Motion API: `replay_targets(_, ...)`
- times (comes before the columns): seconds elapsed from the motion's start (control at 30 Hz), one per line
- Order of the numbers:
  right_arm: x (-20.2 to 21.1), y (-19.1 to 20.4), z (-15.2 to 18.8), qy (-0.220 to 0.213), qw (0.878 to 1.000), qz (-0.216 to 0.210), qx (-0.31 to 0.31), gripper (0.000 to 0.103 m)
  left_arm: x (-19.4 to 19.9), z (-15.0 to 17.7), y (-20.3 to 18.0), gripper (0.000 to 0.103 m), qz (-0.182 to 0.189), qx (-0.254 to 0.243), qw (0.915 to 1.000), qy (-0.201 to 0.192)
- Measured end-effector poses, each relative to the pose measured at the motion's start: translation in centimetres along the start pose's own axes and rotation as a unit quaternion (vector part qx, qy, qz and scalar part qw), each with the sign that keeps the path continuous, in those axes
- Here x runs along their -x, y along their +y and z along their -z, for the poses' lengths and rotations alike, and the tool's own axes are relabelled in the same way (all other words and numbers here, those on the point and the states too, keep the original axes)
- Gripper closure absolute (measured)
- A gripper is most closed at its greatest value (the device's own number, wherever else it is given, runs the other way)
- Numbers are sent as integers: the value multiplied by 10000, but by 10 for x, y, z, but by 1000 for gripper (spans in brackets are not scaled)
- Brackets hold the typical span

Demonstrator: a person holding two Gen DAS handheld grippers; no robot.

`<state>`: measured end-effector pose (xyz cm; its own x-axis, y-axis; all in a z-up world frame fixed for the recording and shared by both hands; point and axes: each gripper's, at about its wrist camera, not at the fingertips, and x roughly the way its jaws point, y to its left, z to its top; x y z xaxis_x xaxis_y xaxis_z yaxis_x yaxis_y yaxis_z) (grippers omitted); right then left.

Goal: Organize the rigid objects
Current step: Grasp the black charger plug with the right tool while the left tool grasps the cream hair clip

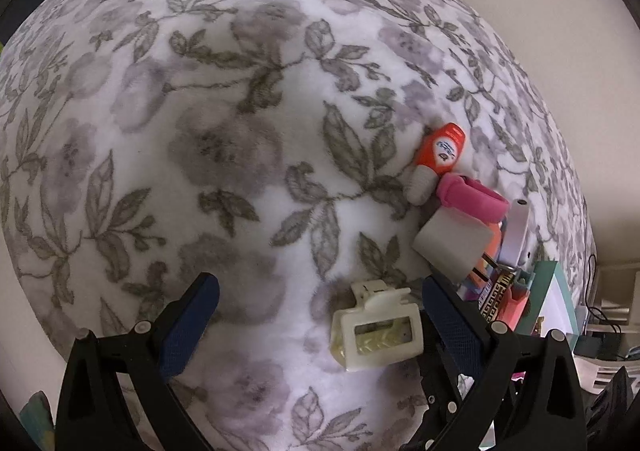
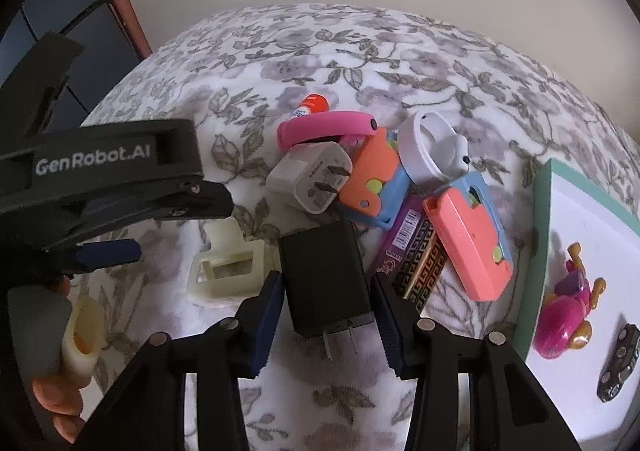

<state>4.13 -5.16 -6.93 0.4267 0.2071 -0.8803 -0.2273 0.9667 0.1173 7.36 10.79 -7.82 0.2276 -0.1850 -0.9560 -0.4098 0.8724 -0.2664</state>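
Observation:
A black plug charger [image 2: 324, 275] lies on the floral blanket [image 2: 320, 391], prongs toward the camera. My right gripper [image 2: 325, 283] is shut on it, one blue pad against each side. A cream hair claw clip [image 2: 224, 271] lies just left of it. In the left wrist view the same clip [image 1: 376, 327] sits between the fingers of my left gripper [image 1: 318, 291], close to the right finger and untouched; that gripper stands wide open.
A pile lies behind the charger: white plug adapter [image 2: 310, 179], pink band [image 2: 324, 127], orange bottle [image 2: 314, 103], two orange-and-blue cases [image 2: 468, 239], white ring-shaped gadget [image 2: 432, 151], patterned box [image 2: 416, 263]. A teal-rimmed tray [image 2: 540, 251] at right holds a pink toy [image 2: 568, 315] and black car [image 2: 618, 363].

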Motion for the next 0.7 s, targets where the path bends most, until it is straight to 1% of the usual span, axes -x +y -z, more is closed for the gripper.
replay_targets(0.23,15,-13,5,-53,9997,-57,-251,57,-7,3,-13,2,-25,-190,9997,150)
replay_targets(0.4,30,-30,9,-145,9984,-82,-533,57,-11,8,-28,2,-37,-499,9986,176)
replay_targets(0.53,42,-50,12,-281,9957,-114,-872,58,-13,13,-41,2,66,-759,9968,225)
replay_targets(0.57,44,-53,12,-293,9950,-123,-945,61,-13,13,-45,2,47,-810,9965,213)
replay_targets(0.7,49,-74,16,-345,9901,-192,-1349,61,-18,16,-54,4,-30,-983,9949,214)
